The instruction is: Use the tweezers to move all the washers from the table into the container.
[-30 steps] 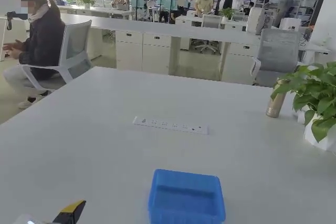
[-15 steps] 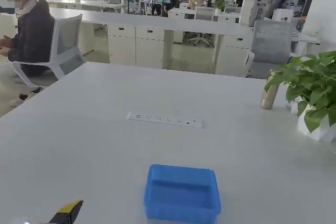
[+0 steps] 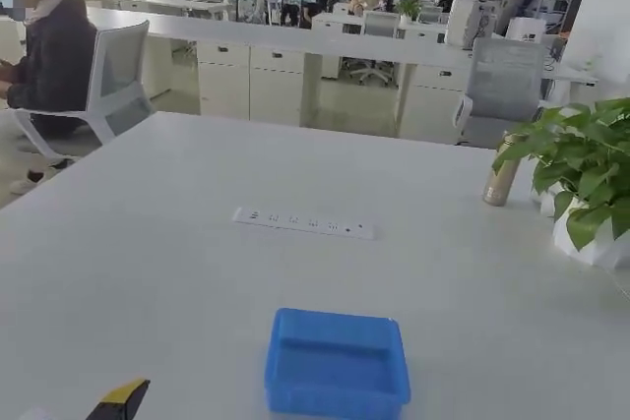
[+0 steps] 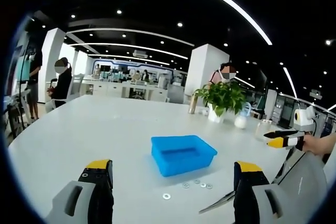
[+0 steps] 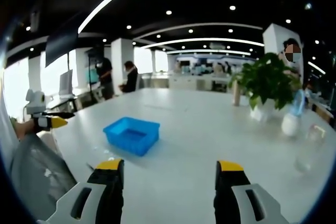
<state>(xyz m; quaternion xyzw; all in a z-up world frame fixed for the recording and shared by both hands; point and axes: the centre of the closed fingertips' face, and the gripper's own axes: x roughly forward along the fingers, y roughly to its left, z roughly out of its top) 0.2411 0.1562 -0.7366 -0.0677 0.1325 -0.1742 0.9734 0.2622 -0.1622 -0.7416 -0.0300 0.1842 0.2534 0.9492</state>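
Two gaping, empty tools, left tool [image 4: 173,165], right tool [image 5: 169,164], over a white table [image 3: 148,243] in an office [image 3: 276,56].

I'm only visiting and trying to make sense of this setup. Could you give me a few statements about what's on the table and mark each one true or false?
1. The washers are inside the blue container. False: they lie on the table, outside it.
2. The tweezers lie on the table. True.
3. The left gripper is clamped on the tweezers. False: its jaws stand open and empty.
4. A potted plant stands on the table. True.
5. The right gripper is shut. False: its jaws stand apart.
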